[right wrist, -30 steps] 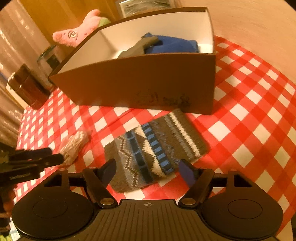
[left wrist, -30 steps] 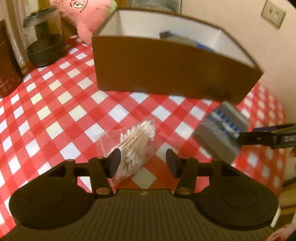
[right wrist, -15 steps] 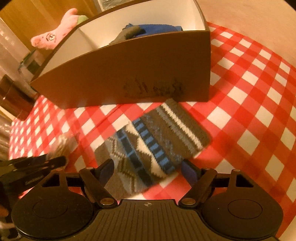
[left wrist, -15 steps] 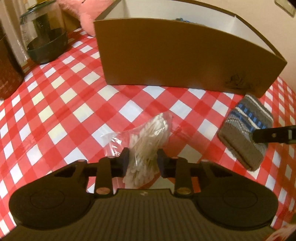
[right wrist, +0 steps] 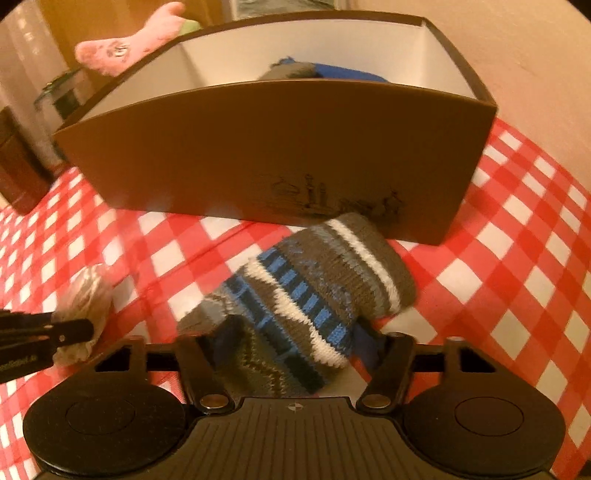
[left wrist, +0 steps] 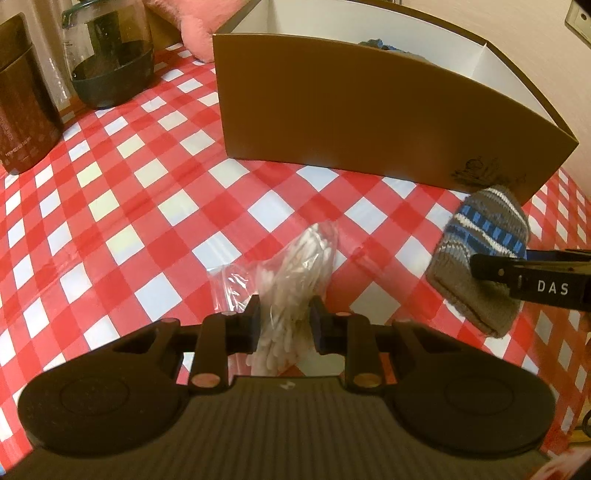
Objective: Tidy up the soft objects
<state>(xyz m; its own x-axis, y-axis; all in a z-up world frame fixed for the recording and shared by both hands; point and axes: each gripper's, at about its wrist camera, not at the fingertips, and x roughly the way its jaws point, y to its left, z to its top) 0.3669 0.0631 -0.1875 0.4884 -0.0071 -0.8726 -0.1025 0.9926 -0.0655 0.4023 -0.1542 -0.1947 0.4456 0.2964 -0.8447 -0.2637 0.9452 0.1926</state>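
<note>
Both tongs gripped a soft item on the checked counter in front of one brown box.

At far left stood one dark brown canister (left wrist: 26, 107) and one glass jar (left wrist: 110, 55), with one pink plush toy (left wrist: 192, 29) behind them. The left tongs (left wrist: 284, 325) were clamped on one clear bag of cotton swabs (left wrist: 295, 273), white sticks bunched inside crinkled plastic, lying on the red-and-white counter (left wrist: 147, 177). Behind it stood the brown box (right wrist: 280, 155), white inside, holding blue and grey cloth (right wrist: 314, 72). At right, the right tongs (right wrist: 291, 339) were closed on one knitted sock (right wrist: 314, 291), grey-brown with blue, white and black stripes, its far end touching the front wall of the box.
</note>
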